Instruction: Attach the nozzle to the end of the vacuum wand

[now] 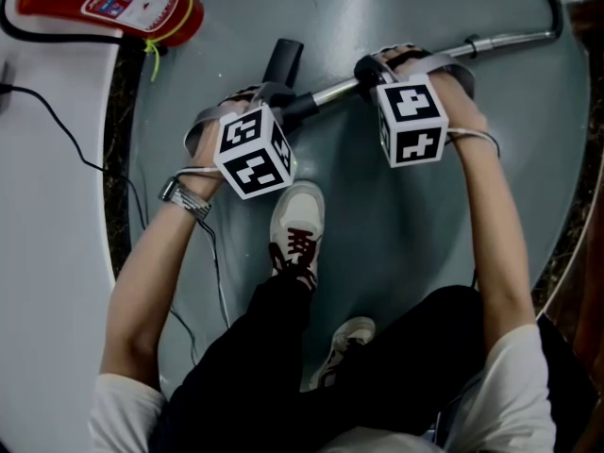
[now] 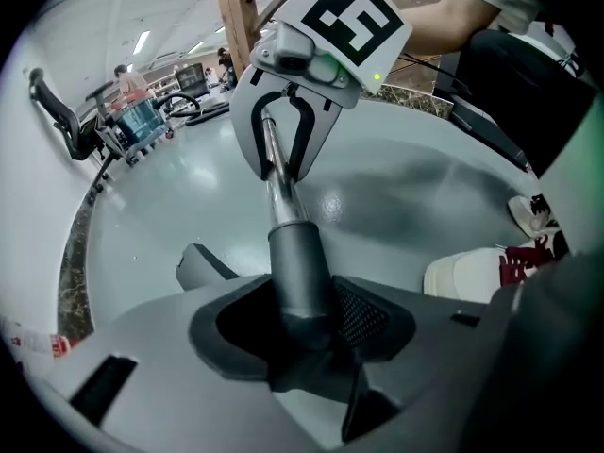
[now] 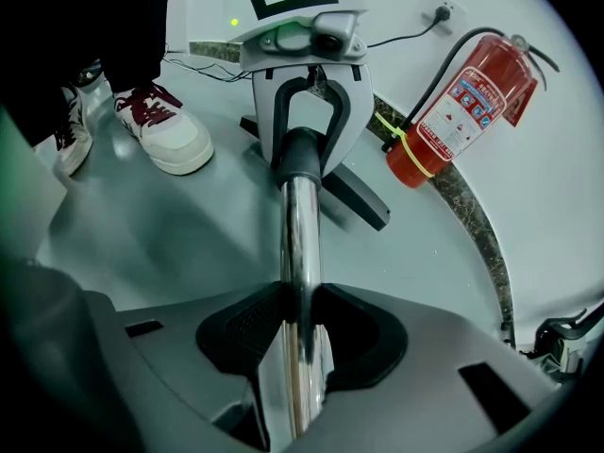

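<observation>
The chrome vacuum wand [image 1: 491, 41] lies slantwise over the grey floor, and its end enters the dark grey neck of the nozzle [image 1: 283, 60]. My left gripper [image 1: 274, 97] is shut on that neck [image 2: 298, 262], pointing steeply down. The nozzle's flat head [image 3: 364, 202] rests on the floor beyond it. My right gripper [image 1: 374, 70] is shut on the wand [image 3: 302, 281] a short way up the tube. In the left gripper view the right gripper [image 2: 283, 130] faces me along the wand. In the right gripper view the left gripper [image 3: 307, 135] grips the black collar.
A red fire extinguisher [image 1: 104, 3] lies at the upper left by the white wall [image 1: 47, 253]. A black cable [image 1: 57, 130] runs along that wall. The person's white shoe [image 1: 297, 225] stands just below the left gripper. An office chair [image 2: 57, 111] stands far off.
</observation>
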Motion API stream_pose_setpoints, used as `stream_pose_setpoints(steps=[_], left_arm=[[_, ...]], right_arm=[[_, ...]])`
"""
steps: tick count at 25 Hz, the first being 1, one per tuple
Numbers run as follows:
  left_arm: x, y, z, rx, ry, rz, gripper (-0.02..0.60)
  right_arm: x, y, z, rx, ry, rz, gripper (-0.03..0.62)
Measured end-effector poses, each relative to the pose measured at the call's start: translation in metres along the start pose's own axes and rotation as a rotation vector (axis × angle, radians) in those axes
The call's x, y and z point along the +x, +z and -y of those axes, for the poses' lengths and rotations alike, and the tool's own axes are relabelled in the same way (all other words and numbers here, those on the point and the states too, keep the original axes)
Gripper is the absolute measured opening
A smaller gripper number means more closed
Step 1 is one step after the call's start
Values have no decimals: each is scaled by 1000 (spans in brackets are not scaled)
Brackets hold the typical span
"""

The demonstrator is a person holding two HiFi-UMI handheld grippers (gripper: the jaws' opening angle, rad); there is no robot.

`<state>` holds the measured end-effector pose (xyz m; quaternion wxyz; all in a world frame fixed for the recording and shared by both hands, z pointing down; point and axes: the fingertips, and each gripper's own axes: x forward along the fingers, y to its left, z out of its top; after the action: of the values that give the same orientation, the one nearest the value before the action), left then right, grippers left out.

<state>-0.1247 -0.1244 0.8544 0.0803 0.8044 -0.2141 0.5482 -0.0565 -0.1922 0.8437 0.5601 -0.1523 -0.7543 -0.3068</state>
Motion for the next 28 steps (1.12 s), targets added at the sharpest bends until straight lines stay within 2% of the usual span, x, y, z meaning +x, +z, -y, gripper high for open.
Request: stream_pose_setpoints(steps=[5,8,13,19,23,28], left_arm=[[0,1,5,-47,-89,5,198],[2,0,5,-62,-113,0,198],[7,4,-2,-54,-76,8,198],[11,3,-14,-14,9,-32,195],[11,1,-15,-1,29,-77,193],[13,2,-17,16,37,-82,192]], right_arm=[[-1,3,-2,-3,2,3,146],[1,3,-2,-9,-2,-7,146],[4,-4,2,-4,-23,-26,146],[6,-8,10,12,-51,-30,146],[9,-8,11,15,-56,-32,144],[14,-9,11,14,-60,-35,146]])
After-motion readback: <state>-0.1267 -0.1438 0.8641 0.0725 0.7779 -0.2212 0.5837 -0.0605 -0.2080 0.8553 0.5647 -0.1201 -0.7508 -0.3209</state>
